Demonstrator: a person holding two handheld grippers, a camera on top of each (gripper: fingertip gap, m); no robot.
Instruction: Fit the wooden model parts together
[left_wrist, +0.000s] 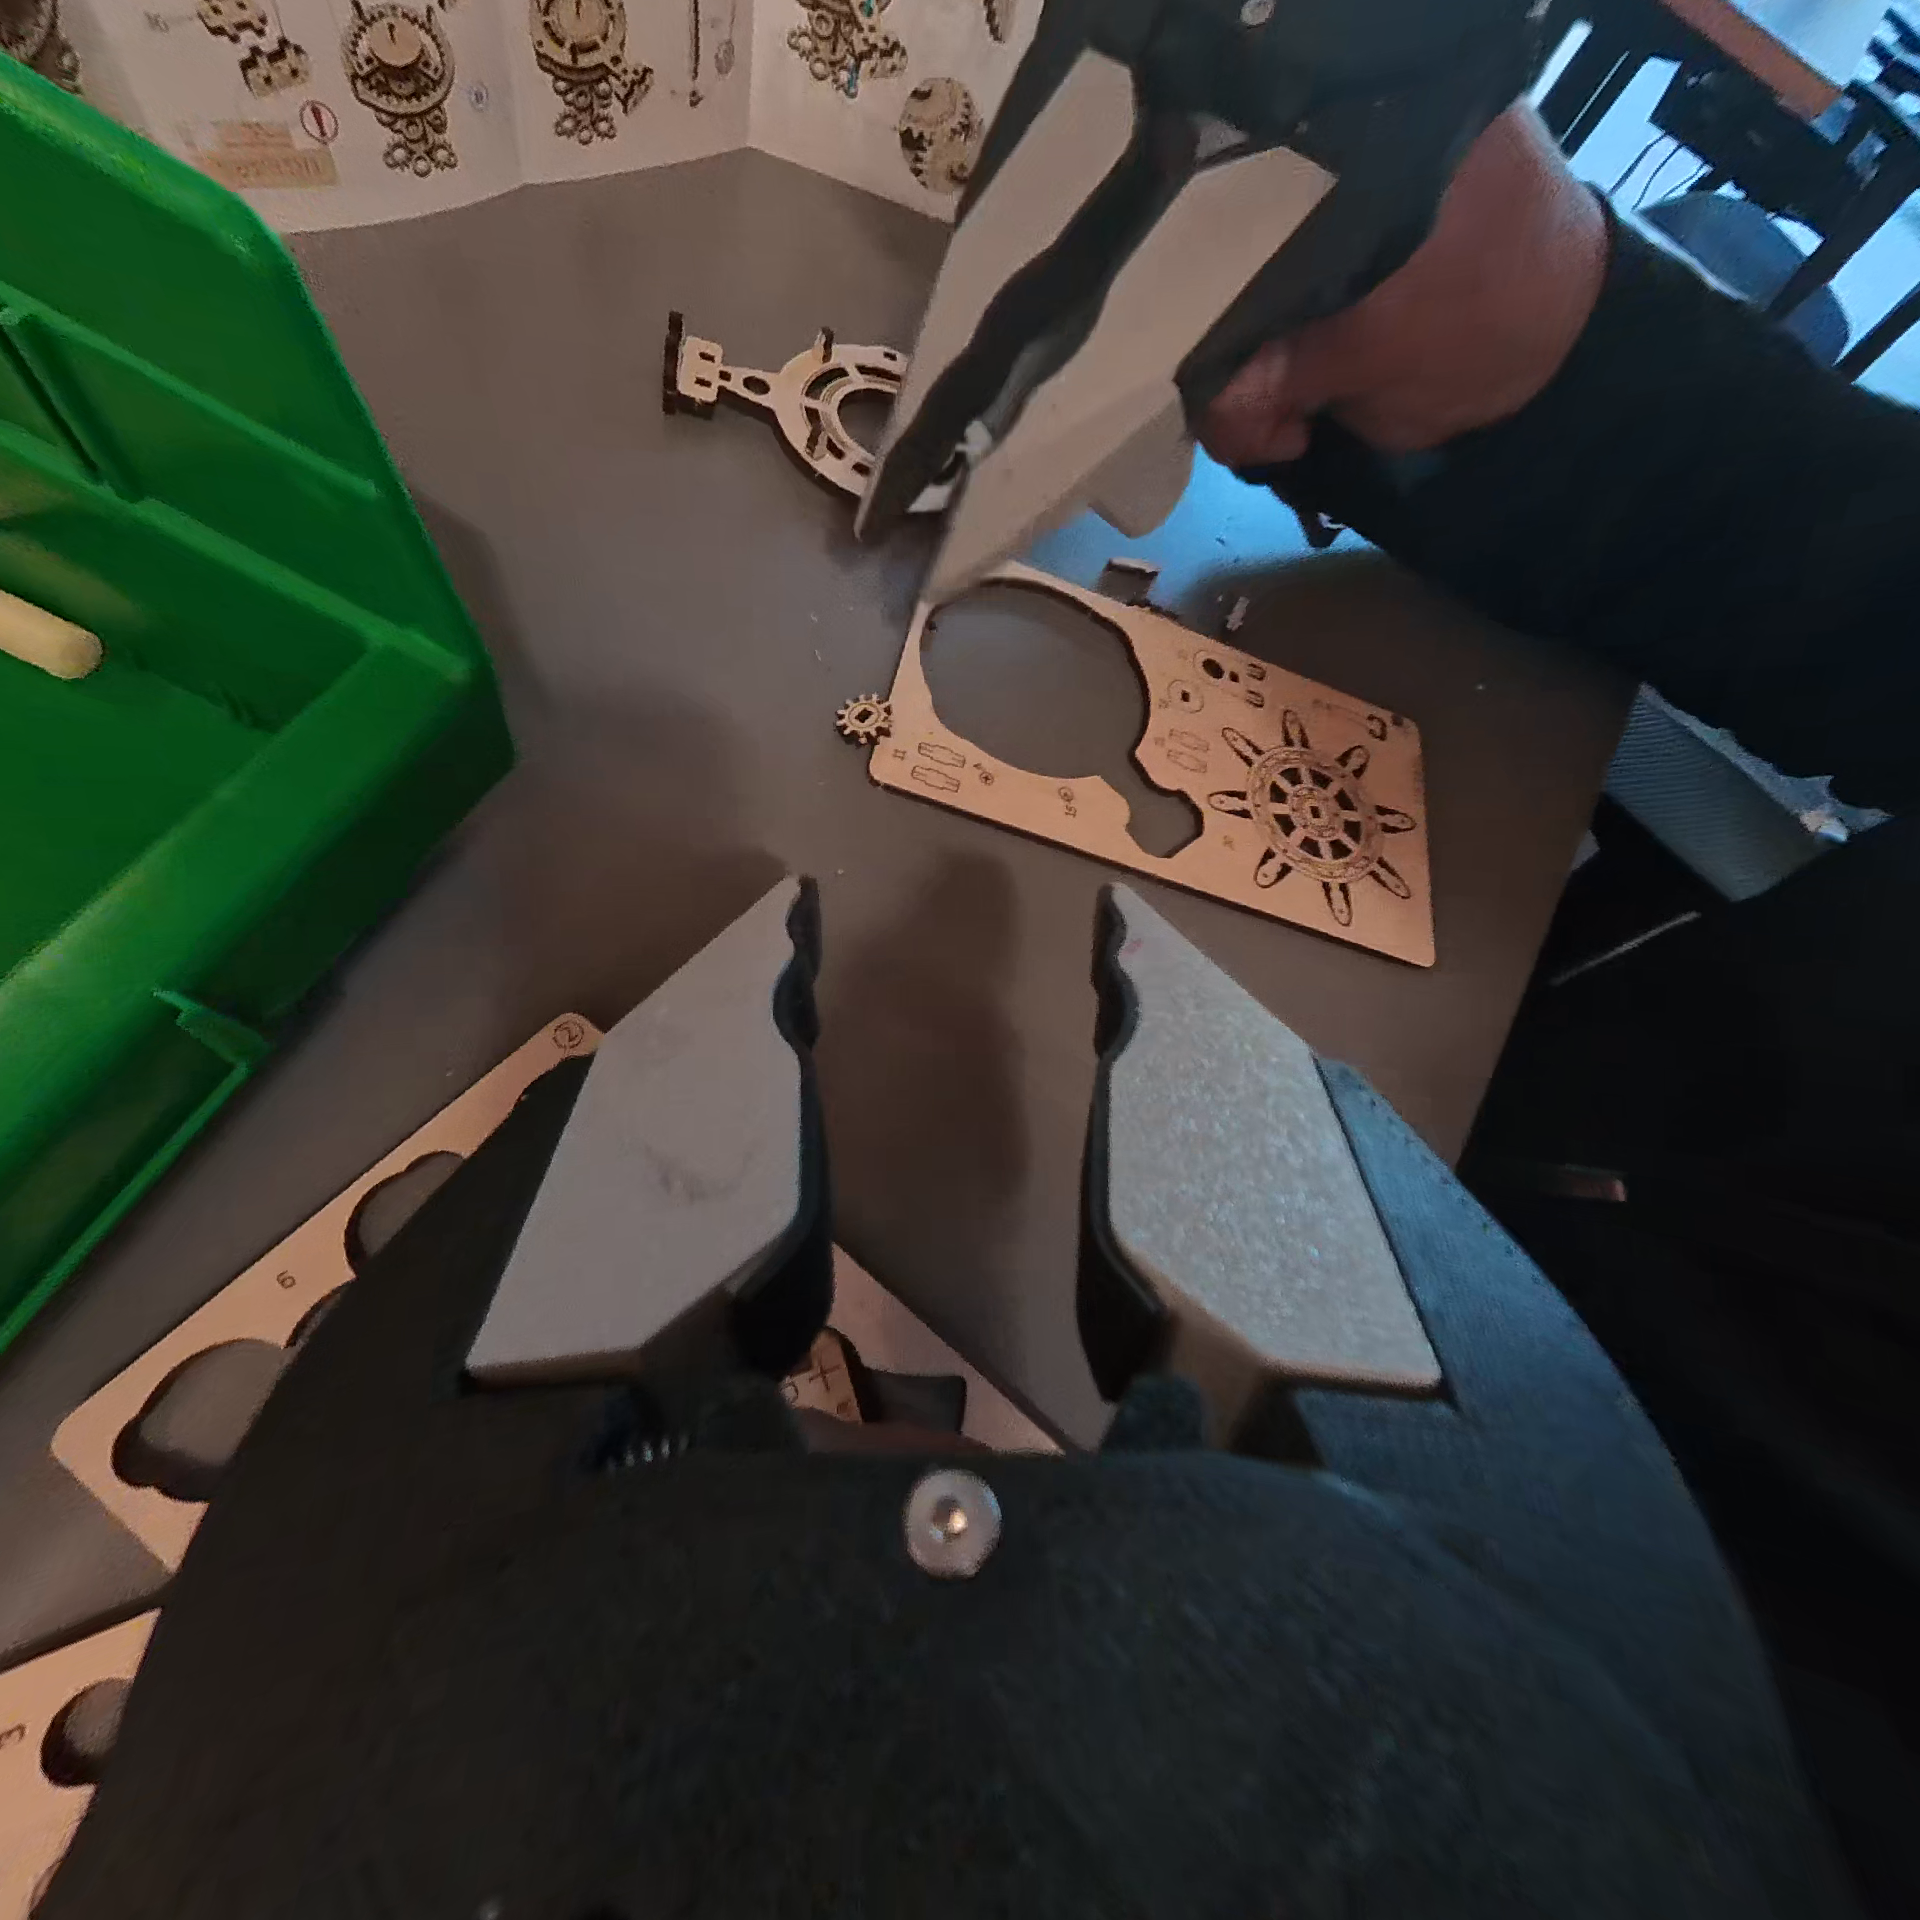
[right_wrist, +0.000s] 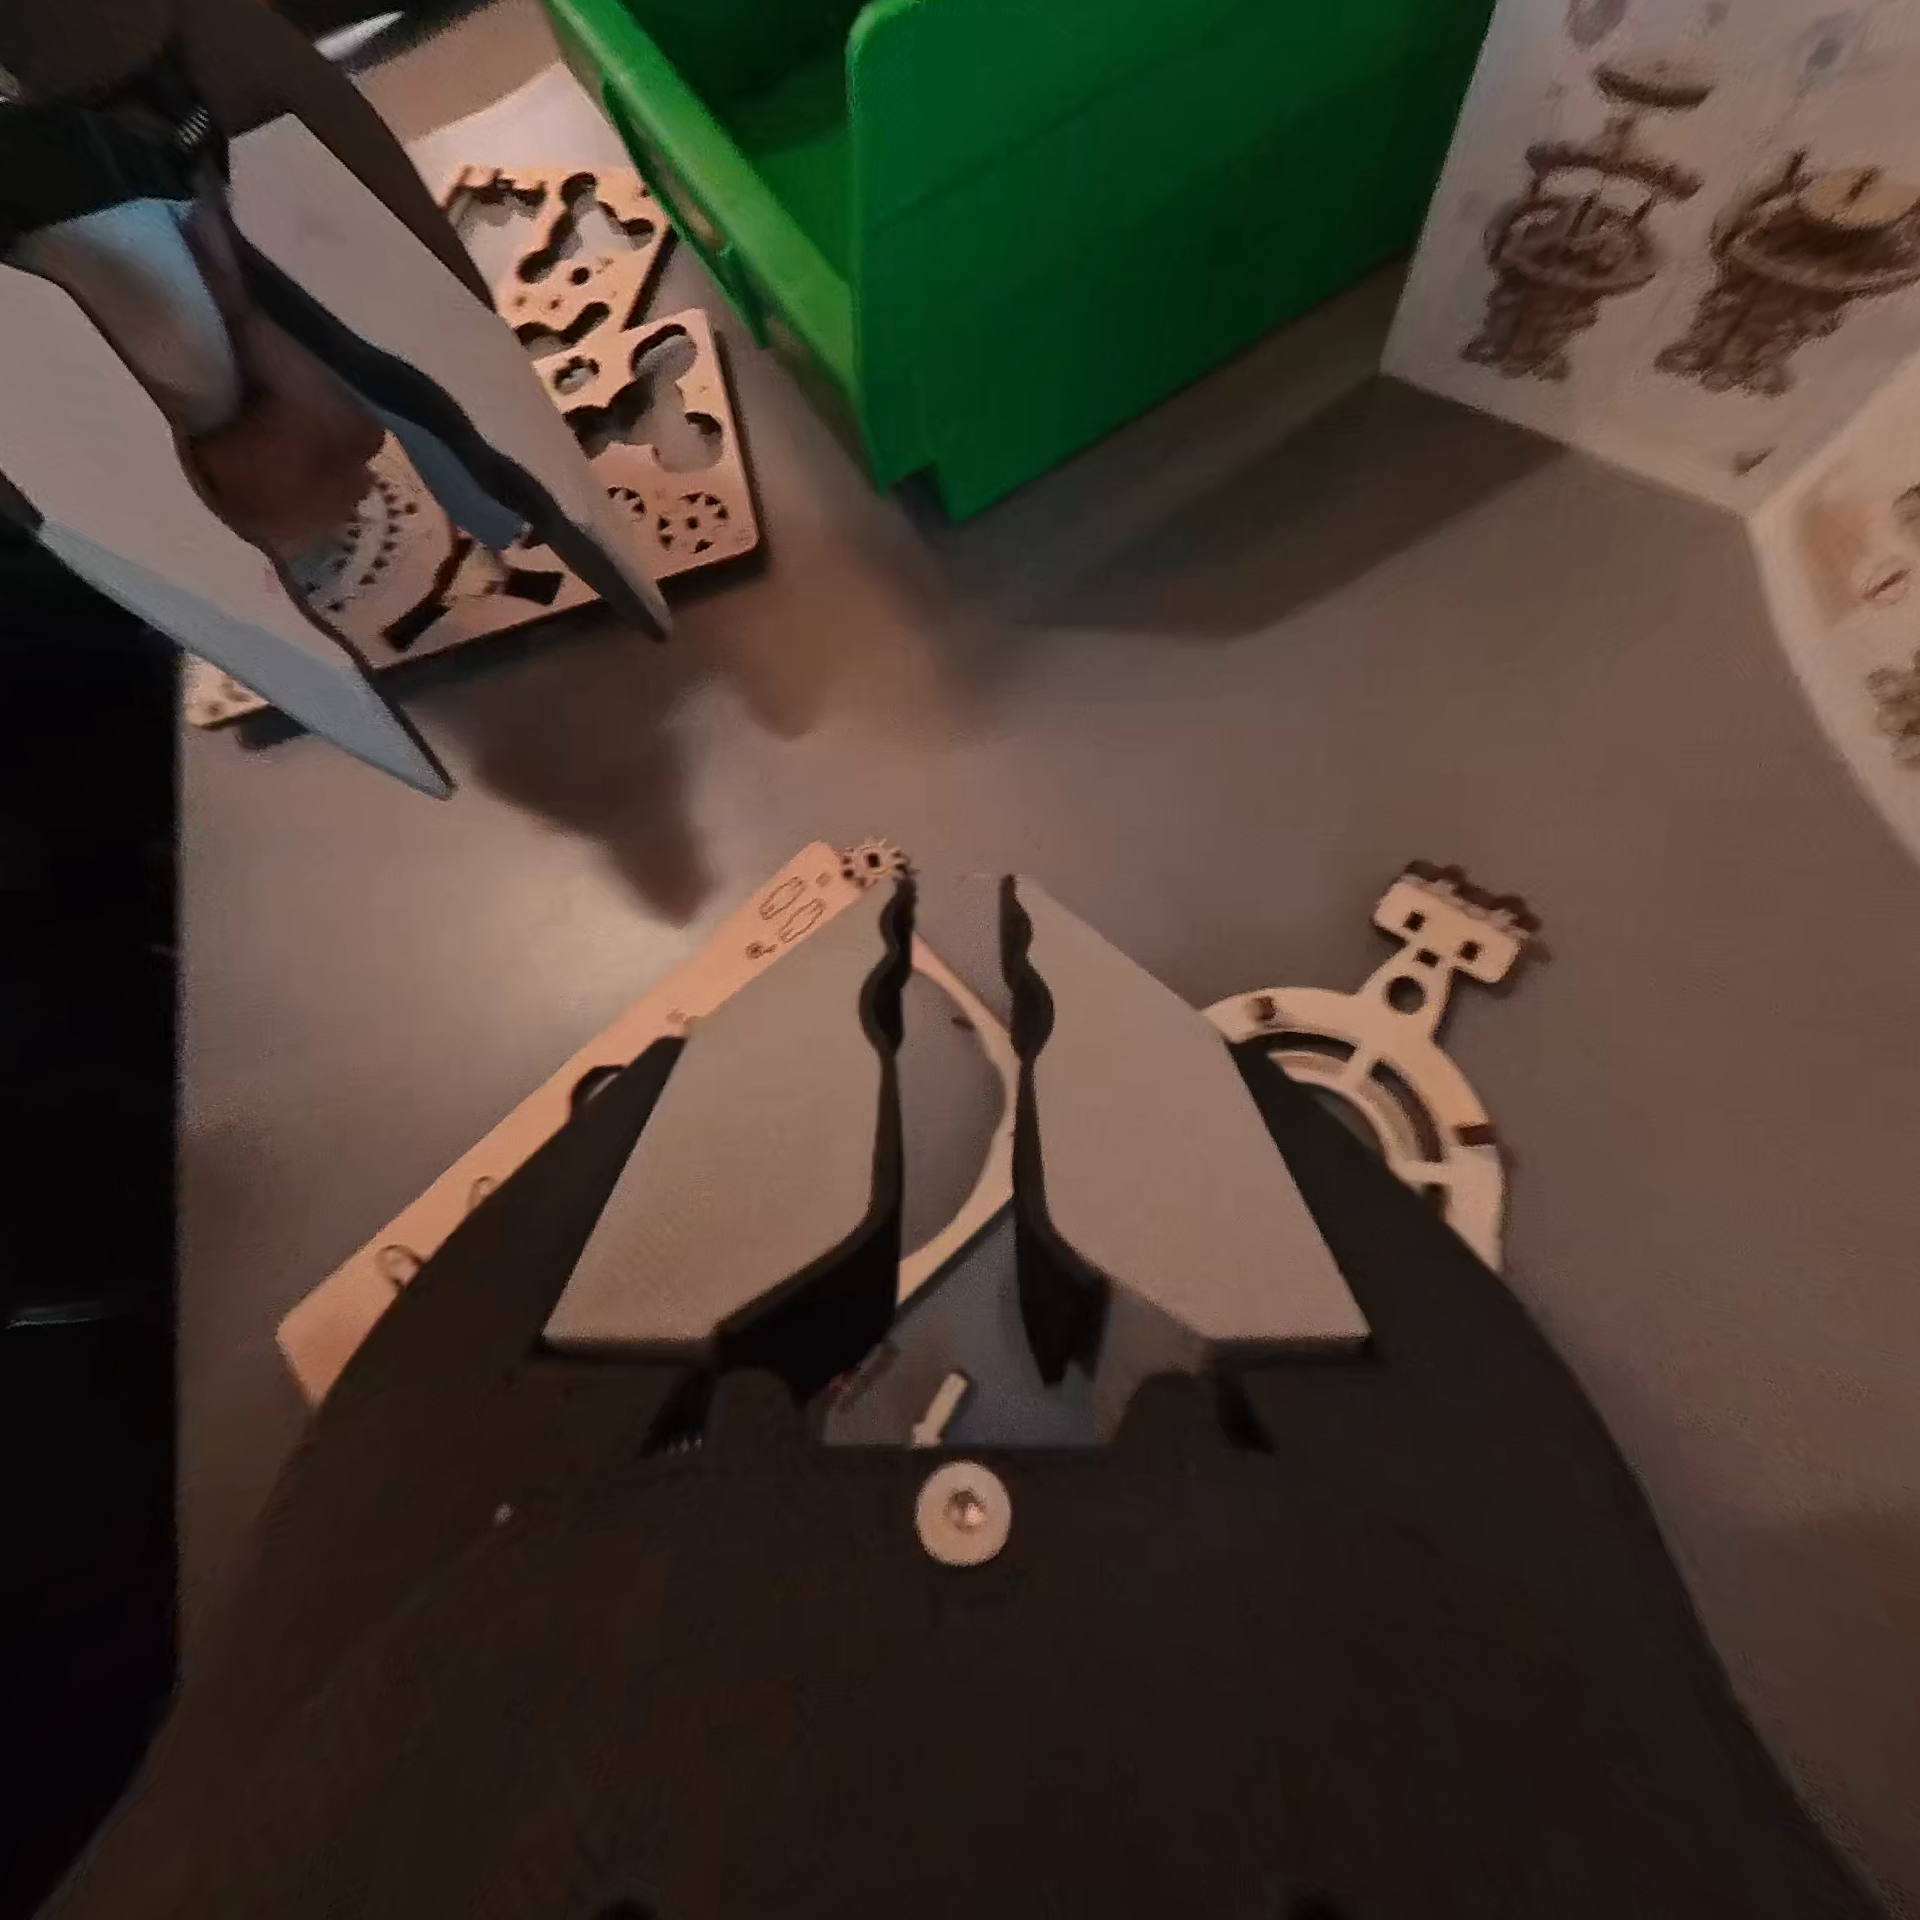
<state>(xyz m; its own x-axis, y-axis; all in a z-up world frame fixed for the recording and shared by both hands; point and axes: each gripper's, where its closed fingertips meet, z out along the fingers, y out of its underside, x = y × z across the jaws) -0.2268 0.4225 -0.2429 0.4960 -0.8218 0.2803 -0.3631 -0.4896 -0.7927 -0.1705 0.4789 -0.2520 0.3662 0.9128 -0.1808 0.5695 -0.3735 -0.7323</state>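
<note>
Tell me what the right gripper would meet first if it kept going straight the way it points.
Most likely the small wooden gear, lying on the table just beyond the right gripper tips, by the corner of the punched-out wooden sheet. Its narrowly open jaws hold nothing. Height above the table is unclear.

Right gripper (right_wrist: 956, 883) hides much of the punched wooden sheet (right_wrist: 582, 1122)

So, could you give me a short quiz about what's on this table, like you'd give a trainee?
1. True or false: the left tongs hold a wooden part.
2. The bin is: A red, B green, C blue?
3. Which small loose part lies beside the corner of the wooden sheet?
Key: 1 false, they are open and empty; 2 B; 3 the gear.
</note>
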